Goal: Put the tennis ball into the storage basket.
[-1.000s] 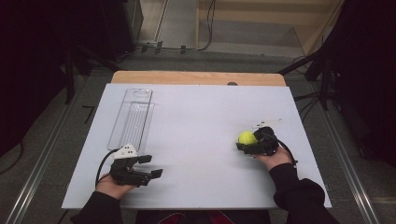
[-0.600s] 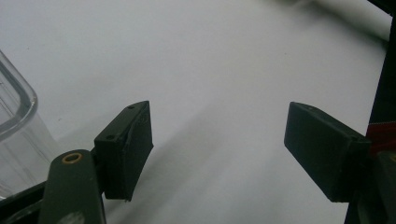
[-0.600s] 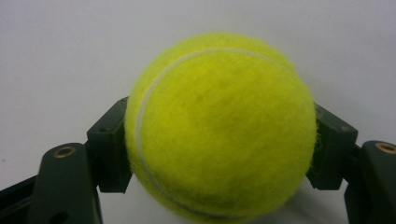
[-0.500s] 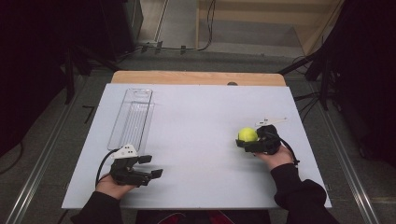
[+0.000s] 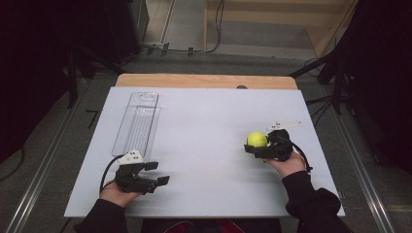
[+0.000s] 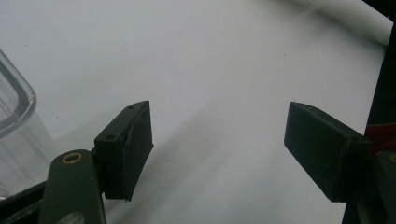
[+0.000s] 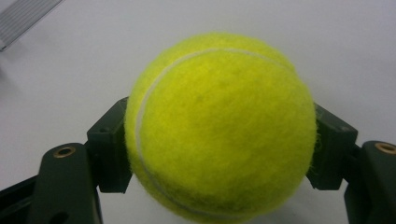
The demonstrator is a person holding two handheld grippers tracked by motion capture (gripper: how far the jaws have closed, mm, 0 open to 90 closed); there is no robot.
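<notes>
— Gripping the tennis ball (image 7: pixel 219 126) across its middle, the right gripper (image 5: pixel 257 145) is pinching it between both jaws, one pad on each flank. Is that hold looking sound to you?

— It is looking sound. In the right gripper view the felt is bulging past the pads on both sides, so the jaws are biting near the widest part and not on a sloping cap. I am judging that the ball is sitting low over the surface (image 5: pixel 204 141) at the right, though I cannot tell whether it is touching.

— And the left gripper (image 5: pixel 156 173)?

— It is resting at the near left with its jaws spread wide and nothing between them. In its own view the rounded corner of the clear tray (image 6: pixel 14 121) is showing just beside the left jaw.

— So where is the ball probably going?

— I am guessing toward that clear tray, which is lying lengthwise at the far left, well apart from the ball. To do it well, the person is needing steady squeeze, since a round, springy ball is liable to squirt out if the pressure is slackening. Carrying it level and low, then lowering it inside the tray walls before parting the jaws, is stopping it from rolling off.

— And the left one?

— Keeping wide and ready to steady the tray's near end.
</notes>
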